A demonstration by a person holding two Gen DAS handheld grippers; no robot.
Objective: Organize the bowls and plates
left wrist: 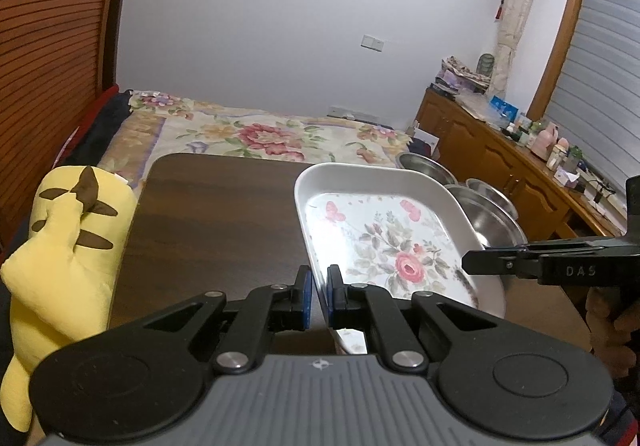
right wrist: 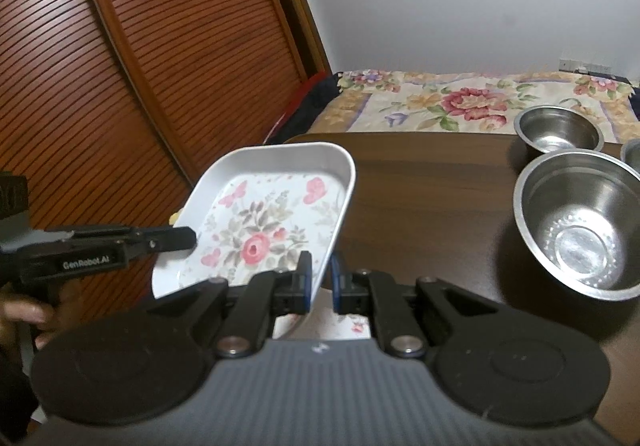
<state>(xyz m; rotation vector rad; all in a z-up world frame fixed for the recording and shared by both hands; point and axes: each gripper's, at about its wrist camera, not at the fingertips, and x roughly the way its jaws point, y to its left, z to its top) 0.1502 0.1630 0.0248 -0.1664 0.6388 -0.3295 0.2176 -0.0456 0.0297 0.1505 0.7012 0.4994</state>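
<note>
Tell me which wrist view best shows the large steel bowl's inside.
The right wrist view: the large steel bowl sits open to the camera, its shiny bottom fully visible. In the left wrist view the bowl is half hidden behind the floral tray, so little of its interior shows.

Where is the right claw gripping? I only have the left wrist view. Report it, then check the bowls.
Observer: The right claw has the near right rim of the tray between its jaws.
Operator: Describe the big bowl.
Observer: The large steel bowl stands upright on the table, empty, to the right of the tray.
Operator: Now the one behind it.
Observer: The small steel bowl is also upright and empty, near the table's far edge.
</note>
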